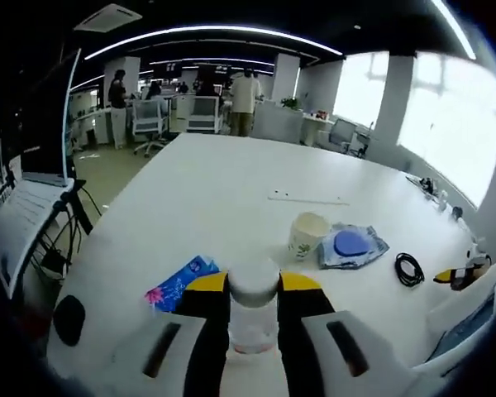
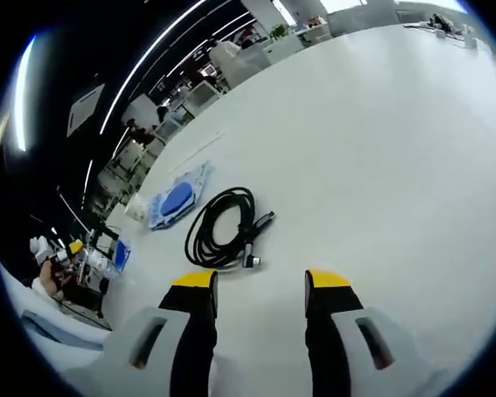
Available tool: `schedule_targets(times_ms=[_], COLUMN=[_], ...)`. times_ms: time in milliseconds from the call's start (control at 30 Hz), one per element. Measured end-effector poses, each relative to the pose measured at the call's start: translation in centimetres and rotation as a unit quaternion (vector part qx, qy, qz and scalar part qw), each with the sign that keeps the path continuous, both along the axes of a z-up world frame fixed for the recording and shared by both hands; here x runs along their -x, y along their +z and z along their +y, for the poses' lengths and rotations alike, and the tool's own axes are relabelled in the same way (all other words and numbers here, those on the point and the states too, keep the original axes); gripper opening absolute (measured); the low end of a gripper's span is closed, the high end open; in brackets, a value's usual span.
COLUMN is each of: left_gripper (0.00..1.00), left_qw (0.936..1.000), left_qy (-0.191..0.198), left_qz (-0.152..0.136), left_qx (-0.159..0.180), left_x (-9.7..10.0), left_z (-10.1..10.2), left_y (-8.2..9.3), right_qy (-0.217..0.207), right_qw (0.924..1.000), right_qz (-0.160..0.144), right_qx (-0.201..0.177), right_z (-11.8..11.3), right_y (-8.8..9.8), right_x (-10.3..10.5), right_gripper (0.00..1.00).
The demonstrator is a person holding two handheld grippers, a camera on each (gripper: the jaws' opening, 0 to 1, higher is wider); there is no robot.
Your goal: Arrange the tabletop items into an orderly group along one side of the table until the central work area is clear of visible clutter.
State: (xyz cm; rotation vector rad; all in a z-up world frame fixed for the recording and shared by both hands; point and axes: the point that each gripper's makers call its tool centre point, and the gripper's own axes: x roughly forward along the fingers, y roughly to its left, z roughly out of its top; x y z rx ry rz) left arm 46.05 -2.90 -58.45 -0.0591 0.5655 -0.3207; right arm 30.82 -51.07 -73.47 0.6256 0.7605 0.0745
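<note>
L gripper [image 1: 254,285] sits low over the near edge of the white table [image 1: 231,190], jaws level and clamped on a small clear bottle w/ white cap [image 1: 254,302], held upright between them. Just beyond: blue packet [image 1: 180,283] to one side, paper cup [image 1: 307,234] and blue-white pouch [image 1: 351,246] touching it on the other. Coiled black cable [image 1: 409,269] lies nearer the window-side edge.

R gripper [image 2: 259,285] is rolled, tilted view; jaws apart, nothing between, tips just short of the same cable [image 2: 223,225]. Pouch [image 2: 176,198] is just beyond it.
</note>
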Motion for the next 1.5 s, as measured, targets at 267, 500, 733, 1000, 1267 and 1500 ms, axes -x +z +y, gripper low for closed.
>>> schedule_targets(times_ms=[267, 500, 733, 1000, 1267, 1500], left_gripper=[0.19, 0.19, 0.19, 0.19, 0.2, 0.2], left_qw=[0.9978, 0.9955, 0.9941, 0.9959, 0.9971, 0.9973], left_qy=[-0.051, -0.077, -0.095, -0.081, -0.072, -0.072], left_qz=[-0.032, -0.048, -0.044, -0.026, -0.014, -0.001], left_qx=[-0.028, -0.029, -0.029, -0.03, -0.019, -0.016], left_x=[-4.1, -6.7, -8.4, -11.0, -13.5, -15.2], left_z=[-2.2, -3.5, -5.1, -5.3, -5.6, -5.7], left_y=[3.1, 4.6, 5.5, 4.5, 3.4, 1.9], right_qy=[-0.011, -0.02, -0.026, -0.03, -0.038, -0.044], right_qw=[0.9998, 0.9996, 0.9993, 0.9991, 0.9988, 0.9985], right_qz=[-0.004, -0.011, -0.013, -0.017, -0.018, -0.018], right_qx=[-0.013, -0.016, -0.021, -0.025, -0.026, -0.028], right_z=[-0.4, -0.6, -0.3, -0.7, -1.2, -1.5], right_y=[-0.5, -0.1, 0.0, 0.1, 0.1, 0.0], right_x=[0.3, 0.5, 0.6, 0.4, 0.5, 0.6], right_gripper=[0.41, 0.43, 0.44, 0.44, 0.44, 0.44])
